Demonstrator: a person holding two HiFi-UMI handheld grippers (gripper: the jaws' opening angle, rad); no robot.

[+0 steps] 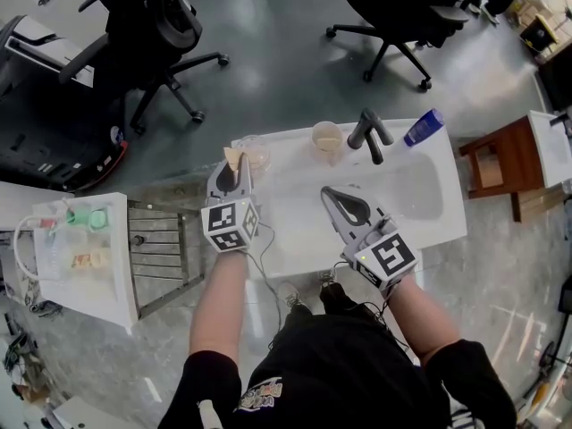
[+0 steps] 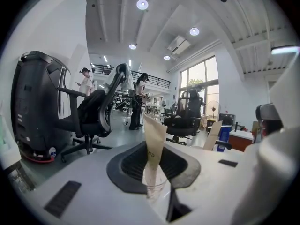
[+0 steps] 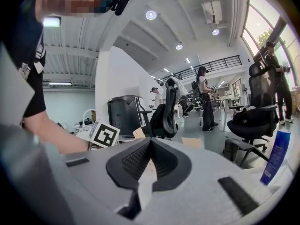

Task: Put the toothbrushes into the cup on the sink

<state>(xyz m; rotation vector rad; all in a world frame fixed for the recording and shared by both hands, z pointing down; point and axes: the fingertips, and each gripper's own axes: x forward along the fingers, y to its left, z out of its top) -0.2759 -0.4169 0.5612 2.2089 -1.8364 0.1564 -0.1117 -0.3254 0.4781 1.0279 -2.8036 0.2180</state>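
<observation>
Unfinished, I judge: the left gripper's (image 1: 230,172) fingers pinch a cream paper-wrapped toothbrush (image 2: 153,144) beside the clear cup (image 1: 257,155) at the white sink's (image 1: 420,195) back-left corner; the right gripper's (image 1: 332,195) fingers are closed, empty.

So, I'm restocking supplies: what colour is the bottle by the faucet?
Blue. The bottle shows best in the head view.

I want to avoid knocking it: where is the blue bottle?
Head view: the blue bottle sits on the sink at its far right corner, just right of the dark faucet.
</observation>
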